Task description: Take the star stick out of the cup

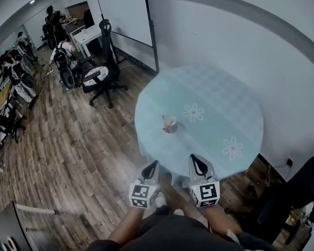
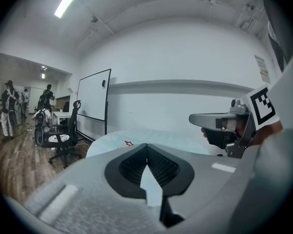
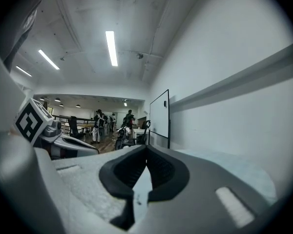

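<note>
Toward nine o'clock on the worktop [image 1: 220, 103] stands the cup [image 1: 169, 122], the star stick [image 1: 166, 130] showing red at its near rim. At six o'clock, off the edge, the left gripper [image 1: 153, 166] and right gripper [image 1: 197, 161] hang clenched and empty, well apart from it, likely poised before reaching.

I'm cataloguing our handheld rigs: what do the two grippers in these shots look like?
Both are pale grey plastic shells. The left gripper and right gripper each end in two jaws lined with black ribbed pads, and each carries a white cube printed with black square markers. No cables show. The forearms are unsleeved.
</note>
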`<action>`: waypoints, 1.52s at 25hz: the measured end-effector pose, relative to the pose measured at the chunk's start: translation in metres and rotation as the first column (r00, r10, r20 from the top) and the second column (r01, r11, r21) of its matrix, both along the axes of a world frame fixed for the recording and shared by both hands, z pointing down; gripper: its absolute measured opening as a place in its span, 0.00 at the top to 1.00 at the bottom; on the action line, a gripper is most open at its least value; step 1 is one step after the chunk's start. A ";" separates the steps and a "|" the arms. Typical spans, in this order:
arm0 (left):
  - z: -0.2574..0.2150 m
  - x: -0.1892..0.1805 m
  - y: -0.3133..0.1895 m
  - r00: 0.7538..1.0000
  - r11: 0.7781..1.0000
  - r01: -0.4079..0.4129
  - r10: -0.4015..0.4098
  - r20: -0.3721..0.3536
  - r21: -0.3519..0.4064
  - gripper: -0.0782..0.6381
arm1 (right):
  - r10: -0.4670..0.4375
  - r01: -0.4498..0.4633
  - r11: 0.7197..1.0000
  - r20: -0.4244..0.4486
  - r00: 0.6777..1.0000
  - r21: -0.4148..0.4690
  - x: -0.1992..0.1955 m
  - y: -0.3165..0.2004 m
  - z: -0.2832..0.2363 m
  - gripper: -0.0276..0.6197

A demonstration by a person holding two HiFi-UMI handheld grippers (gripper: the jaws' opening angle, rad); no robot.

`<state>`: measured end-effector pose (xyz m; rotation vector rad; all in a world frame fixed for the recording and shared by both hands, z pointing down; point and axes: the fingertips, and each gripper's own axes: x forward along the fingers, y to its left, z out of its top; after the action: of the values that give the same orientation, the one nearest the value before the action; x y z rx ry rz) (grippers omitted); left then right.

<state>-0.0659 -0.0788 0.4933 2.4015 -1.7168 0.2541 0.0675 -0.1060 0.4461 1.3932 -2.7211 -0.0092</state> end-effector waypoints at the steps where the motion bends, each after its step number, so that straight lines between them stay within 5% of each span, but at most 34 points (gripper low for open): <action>1: 0.000 -0.004 -0.007 1.000 1.000 -0.005 0.005 -0.001 0.003 0.88 | 0.006 -0.006 1.000 0.000 1.000 0.000 -0.004 -0.007 0.000 0.95; 23: 0.038 -0.027 -0.106 0.978 0.978 -0.207 0.208 0.012 -0.030 0.88 | 0.159 -0.162 0.986 -0.055 0.986 -0.048 -0.041 -0.101 0.037 0.95; 38: 0.086 -0.033 -0.156 0.983 0.978 -0.181 0.184 0.019 -0.103 0.88 | 0.129 -0.137 0.981 -0.070 0.989 -0.136 -0.046 -0.152 0.078 0.95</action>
<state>-0.0989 -0.2345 0.5792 2.4938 -1.4568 0.3916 0.0214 -0.2578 0.5236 1.5044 -2.5201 0.1434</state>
